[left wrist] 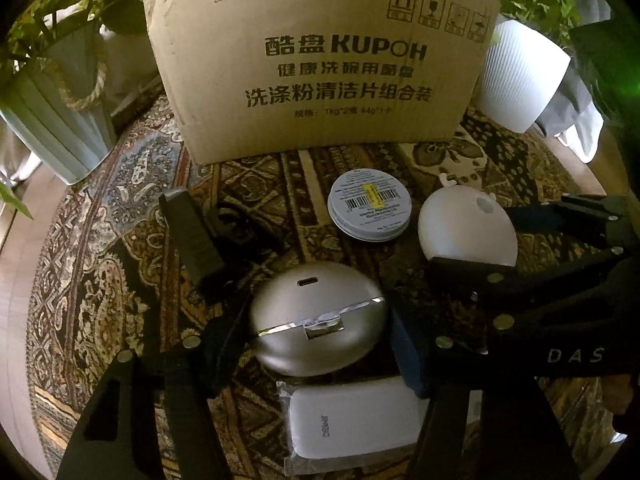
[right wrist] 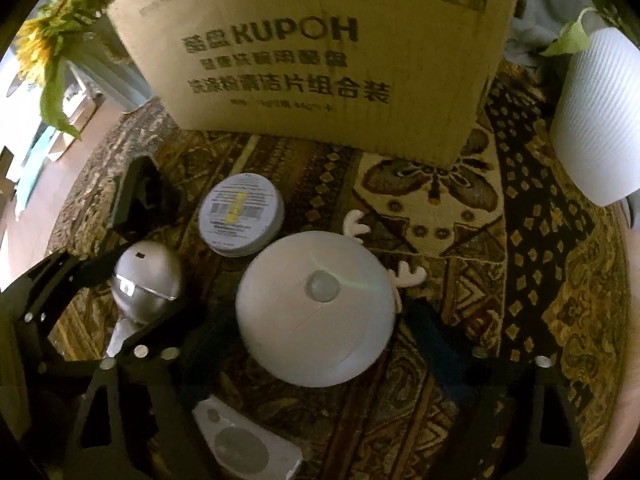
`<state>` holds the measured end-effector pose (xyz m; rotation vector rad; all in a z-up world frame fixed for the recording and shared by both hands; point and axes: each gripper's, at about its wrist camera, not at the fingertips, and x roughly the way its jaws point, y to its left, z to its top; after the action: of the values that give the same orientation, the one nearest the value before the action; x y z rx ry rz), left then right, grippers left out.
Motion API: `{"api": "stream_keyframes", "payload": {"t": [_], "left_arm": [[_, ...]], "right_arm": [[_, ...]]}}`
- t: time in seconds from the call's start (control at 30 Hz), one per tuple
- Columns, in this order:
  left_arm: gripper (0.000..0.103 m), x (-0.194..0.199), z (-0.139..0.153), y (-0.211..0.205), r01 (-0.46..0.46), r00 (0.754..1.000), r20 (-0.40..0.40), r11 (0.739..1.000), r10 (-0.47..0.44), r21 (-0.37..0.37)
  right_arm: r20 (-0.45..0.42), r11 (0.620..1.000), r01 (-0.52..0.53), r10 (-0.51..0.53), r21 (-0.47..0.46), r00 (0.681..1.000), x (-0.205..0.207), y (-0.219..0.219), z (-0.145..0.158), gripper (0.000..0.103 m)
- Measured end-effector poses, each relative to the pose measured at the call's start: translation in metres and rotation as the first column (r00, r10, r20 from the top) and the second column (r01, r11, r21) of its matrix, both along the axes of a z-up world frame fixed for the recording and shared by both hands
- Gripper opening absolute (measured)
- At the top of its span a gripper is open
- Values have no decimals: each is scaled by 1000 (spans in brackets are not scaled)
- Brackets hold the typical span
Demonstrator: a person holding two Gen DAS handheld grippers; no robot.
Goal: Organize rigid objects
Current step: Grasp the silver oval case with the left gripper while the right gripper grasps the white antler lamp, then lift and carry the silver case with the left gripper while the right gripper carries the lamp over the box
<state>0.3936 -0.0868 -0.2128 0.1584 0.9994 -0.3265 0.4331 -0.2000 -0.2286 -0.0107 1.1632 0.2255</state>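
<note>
Left gripper (left wrist: 316, 320) straddled the silver case (left wrist: 318, 322), right gripper (right wrist: 320, 312) the white dome light (right wrist: 316, 312), both on the patterned surface (right wrist: 520, 300) before the cardboard box (right wrist: 320, 48); pad contact unclear for either. Both looked light, hard, slippery; grip across widest sides.

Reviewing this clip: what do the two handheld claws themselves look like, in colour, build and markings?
Both are matte black with angular, cut-out frames studded with round silver fasteners. The left claw has dark fingers, the near-right one faced with a blue pad. The right claw has matching blue-padded fingers, and its body carries white lettering "DAS". No cables or sleeves are visible.
</note>
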Motion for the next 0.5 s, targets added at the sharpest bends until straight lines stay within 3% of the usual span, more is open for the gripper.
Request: {"api": "stream_keyframes", "payload": {"t": [0.5], "left_arm": [[64, -16, 25, 8, -32, 997, 71, 999, 32, -5]], "right_arm": [[52, 999, 29, -31, 44, 998, -15, -9, 19, 76]]}}
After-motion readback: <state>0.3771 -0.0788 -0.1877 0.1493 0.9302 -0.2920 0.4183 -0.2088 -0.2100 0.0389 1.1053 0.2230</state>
